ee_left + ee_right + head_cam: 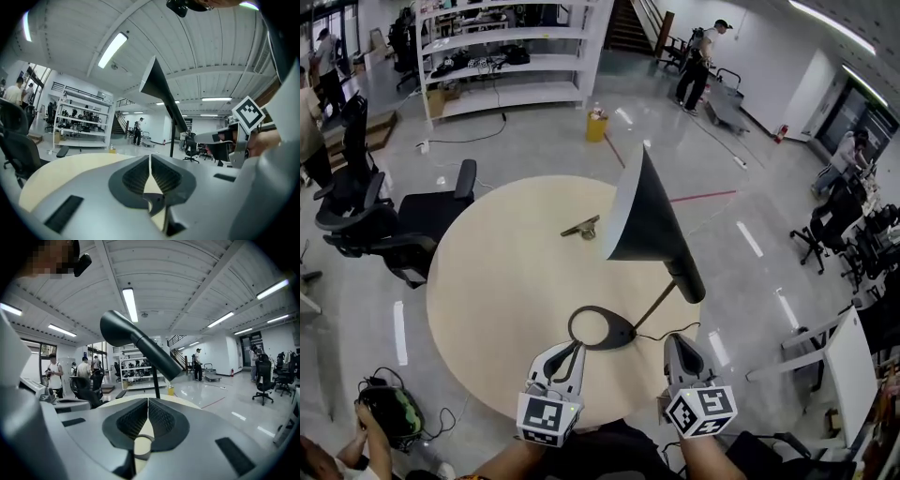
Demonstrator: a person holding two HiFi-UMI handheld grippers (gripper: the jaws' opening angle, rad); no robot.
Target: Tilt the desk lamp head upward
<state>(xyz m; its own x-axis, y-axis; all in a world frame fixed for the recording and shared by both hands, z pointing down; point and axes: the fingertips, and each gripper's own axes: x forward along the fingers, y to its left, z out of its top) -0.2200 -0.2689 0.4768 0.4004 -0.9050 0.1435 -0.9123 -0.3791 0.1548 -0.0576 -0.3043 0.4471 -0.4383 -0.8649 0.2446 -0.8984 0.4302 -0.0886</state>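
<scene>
Lamp head stands over table, centre-right; its base sits by near edge. Left tool & right tool both closed, empty, just near of base. Step: approach, prob. Next: open one tool, reach up to head, steady base w/ other.

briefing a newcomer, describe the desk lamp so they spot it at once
Find the round pale table on the shiny floor. The desk lamp stands near its closest edge: black, ring base, thin stem, big cone shade, towering over the small flat item beyond it.
</scene>
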